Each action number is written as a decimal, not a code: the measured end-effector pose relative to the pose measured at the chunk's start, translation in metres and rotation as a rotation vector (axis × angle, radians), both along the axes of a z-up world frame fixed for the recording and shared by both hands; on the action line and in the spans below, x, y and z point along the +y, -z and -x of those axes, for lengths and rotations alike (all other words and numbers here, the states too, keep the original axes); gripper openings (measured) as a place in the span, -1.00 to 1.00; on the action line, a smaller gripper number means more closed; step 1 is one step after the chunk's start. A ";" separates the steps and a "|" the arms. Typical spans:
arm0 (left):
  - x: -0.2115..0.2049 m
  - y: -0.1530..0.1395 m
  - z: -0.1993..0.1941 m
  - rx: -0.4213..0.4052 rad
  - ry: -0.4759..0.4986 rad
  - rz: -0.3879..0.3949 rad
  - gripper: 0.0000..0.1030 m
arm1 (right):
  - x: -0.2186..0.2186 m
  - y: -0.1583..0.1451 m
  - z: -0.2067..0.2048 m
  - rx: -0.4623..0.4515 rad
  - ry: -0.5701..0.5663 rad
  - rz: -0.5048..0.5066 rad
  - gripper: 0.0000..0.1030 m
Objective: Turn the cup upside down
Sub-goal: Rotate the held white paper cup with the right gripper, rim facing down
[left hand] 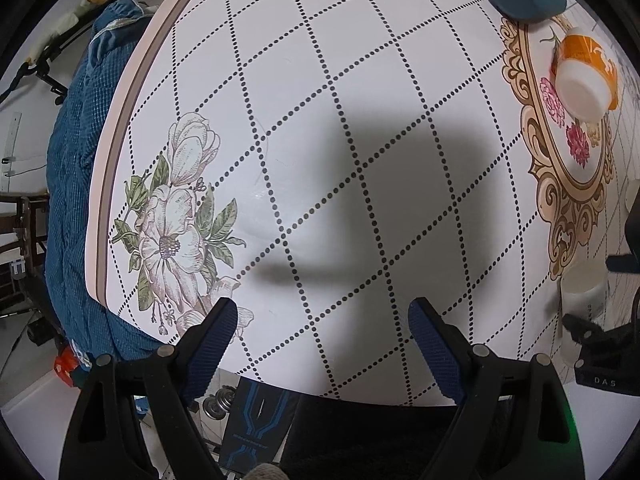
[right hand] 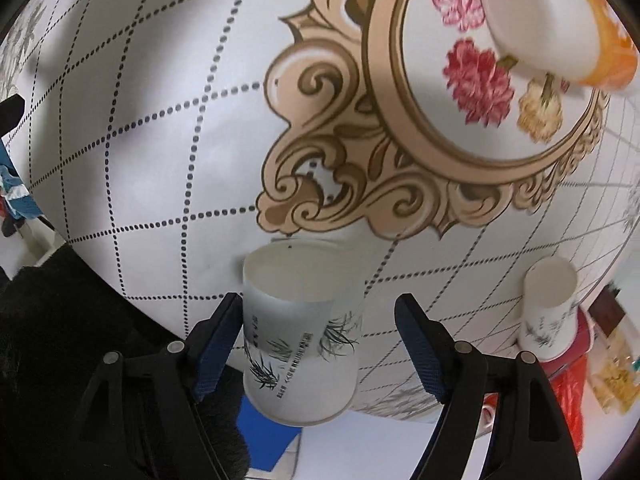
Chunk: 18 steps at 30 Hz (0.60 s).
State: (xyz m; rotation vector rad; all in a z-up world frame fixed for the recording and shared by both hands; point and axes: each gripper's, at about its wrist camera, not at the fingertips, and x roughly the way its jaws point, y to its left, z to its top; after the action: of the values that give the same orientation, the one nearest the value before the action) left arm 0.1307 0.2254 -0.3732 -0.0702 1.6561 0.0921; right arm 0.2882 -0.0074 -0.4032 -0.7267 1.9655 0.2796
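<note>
The white paper cup with a bamboo print is sitting between the fingers of the right gripper, just on the near side of the gold scroll frame printed on the table cover. The jaws are standing spread: the left pad is touching or nearly touching the cup wall, while the right pad is hanging clear of it, so nothing is pinching the cup yet. The view is motion-blurred, and I cannot tell whether the cup is resting mouth-up or already inverted. Risks, as judged: closing off-centre is likely to shove the light cup sideways off the near table edge; squeezing hard could crush the thin wall; a loose grip could let it slip mid-rotation. A second bamboo cup is standing well to the right of the frame, and an orange-and-white cup is lying inside it. The left gripper is hovering spread and holding nothing, well left of the frame.
</note>
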 end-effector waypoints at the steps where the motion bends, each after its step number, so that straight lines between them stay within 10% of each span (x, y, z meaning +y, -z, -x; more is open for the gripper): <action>1: -0.001 0.001 0.000 0.000 0.004 -0.001 0.70 | 0.002 0.002 0.000 -0.012 -0.005 0.002 0.54; 5: -0.008 -0.004 -0.001 -0.002 0.020 -0.006 0.70 | 0.005 -0.006 -0.003 -0.052 0.009 -0.011 0.20; 18: -0.055 -0.008 -0.007 -0.005 0.106 -0.026 0.70 | -0.061 -0.074 0.010 -0.301 0.287 -0.159 0.19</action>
State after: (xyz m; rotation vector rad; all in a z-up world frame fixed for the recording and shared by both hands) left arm 0.1373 0.1700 -0.3653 0.0368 1.6498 0.0333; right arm 0.2786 -0.0685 -0.3289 -0.3542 1.7097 0.1406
